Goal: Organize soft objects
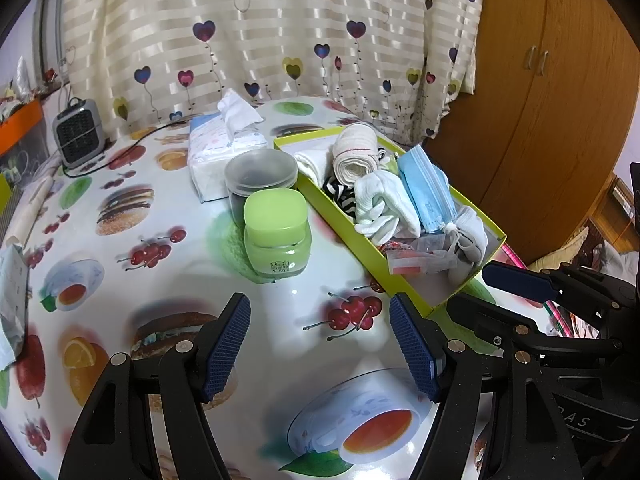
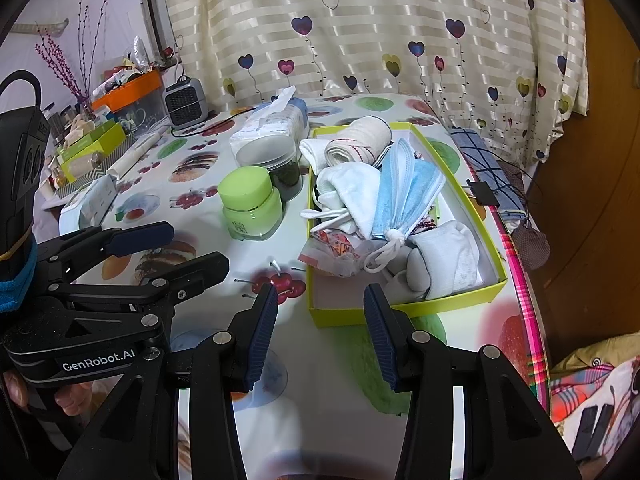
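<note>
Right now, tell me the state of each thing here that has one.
left gripper: open, empty
right gripper: open, empty
green box: lidless, holding soft items
green jar: lid on
clear jar: lid on
tissue pack: open, tissue sticking out
bandage roll: rolled up

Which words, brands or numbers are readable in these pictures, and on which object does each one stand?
"GenRobot.AI": white letters on the body of the left gripper, right wrist view.
"AS": only part of a word, on the right gripper body, left wrist view.
Green jar: dark square emblem on the front, too small to read.
Red and white packet in the green box: print too blurred.
Tissue pack: faint print, unreadable.
</note>
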`<action>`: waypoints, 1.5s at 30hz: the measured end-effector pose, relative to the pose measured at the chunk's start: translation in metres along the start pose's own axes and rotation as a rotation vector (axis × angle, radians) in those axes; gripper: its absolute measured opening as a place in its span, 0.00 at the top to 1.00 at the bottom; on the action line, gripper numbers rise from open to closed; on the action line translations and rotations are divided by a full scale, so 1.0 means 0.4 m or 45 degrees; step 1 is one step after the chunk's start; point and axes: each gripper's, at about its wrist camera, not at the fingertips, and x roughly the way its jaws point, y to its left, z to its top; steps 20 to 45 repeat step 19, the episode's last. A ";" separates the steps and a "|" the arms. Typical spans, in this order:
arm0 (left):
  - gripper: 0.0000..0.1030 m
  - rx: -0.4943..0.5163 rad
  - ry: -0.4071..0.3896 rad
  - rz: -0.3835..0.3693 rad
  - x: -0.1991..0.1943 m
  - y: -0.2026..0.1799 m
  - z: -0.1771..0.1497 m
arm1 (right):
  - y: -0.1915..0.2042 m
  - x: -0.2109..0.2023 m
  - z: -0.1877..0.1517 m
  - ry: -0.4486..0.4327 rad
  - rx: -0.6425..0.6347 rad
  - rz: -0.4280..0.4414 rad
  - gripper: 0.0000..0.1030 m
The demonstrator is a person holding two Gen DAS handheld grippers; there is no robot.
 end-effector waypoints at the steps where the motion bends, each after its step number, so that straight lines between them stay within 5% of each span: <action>1: 0.31 0.000 0.000 0.000 0.001 -0.002 0.002 | 0.000 -0.001 -0.001 0.000 0.000 0.000 0.55; 45: 0.36 0.005 0.003 0.001 -0.006 -0.007 -0.002 | 0.001 0.000 0.004 0.003 -0.001 0.000 0.55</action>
